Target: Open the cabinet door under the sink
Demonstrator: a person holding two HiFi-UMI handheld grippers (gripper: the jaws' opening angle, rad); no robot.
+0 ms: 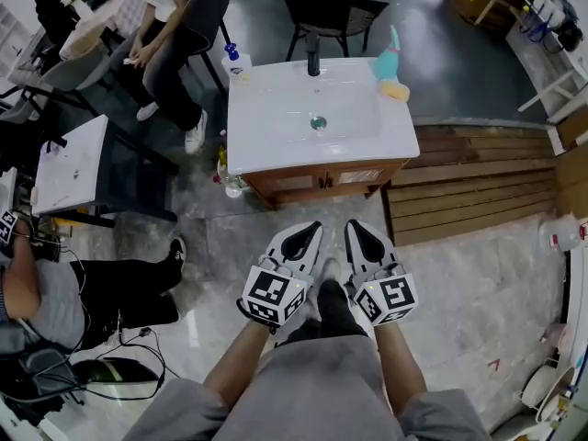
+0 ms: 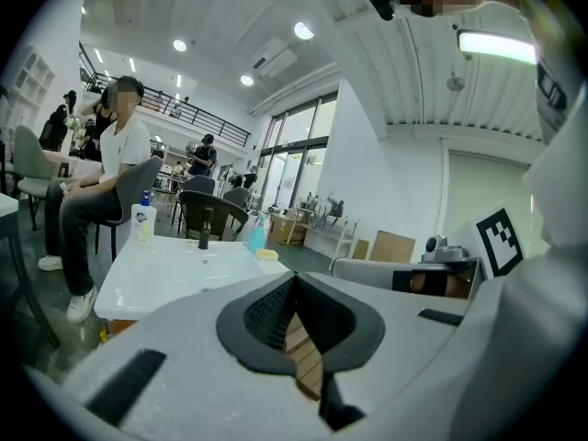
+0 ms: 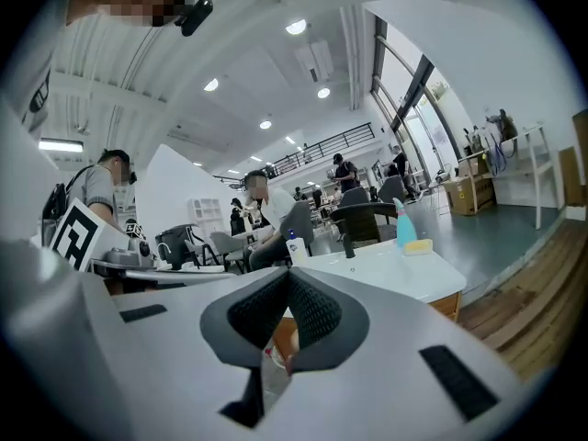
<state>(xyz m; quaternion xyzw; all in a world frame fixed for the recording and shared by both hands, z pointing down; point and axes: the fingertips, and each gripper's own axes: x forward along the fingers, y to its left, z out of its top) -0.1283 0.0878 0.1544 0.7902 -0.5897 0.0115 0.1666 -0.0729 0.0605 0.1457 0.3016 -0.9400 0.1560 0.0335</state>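
Observation:
The sink cabinet [image 1: 321, 181] is brown wood under a white basin top [image 1: 317, 113]; its doors face me, closed, with small dark handles in the middle. My left gripper [image 1: 310, 231] and right gripper [image 1: 356, 230] hang side by side over the floor, a short way in front of the doors and apart from them. Both point at the cabinet. In the left gripper view the left gripper's [image 2: 294, 279] pads meet with nothing between them. In the right gripper view the right gripper [image 3: 287, 275] is likewise shut and empty, with the cabinet's wooden corner [image 3: 446, 305] beyond.
On the basin top stand a black faucet [image 1: 313, 61], a soap bottle [image 1: 236, 63], a blue spray bottle [image 1: 390, 51] and a yellow sponge [image 1: 398, 91]. Small bottles [image 1: 226, 175] stand on the floor at the cabinet's left. Wooden decking [image 1: 478, 182] lies right; seated people and a white table [image 1: 69, 165] left.

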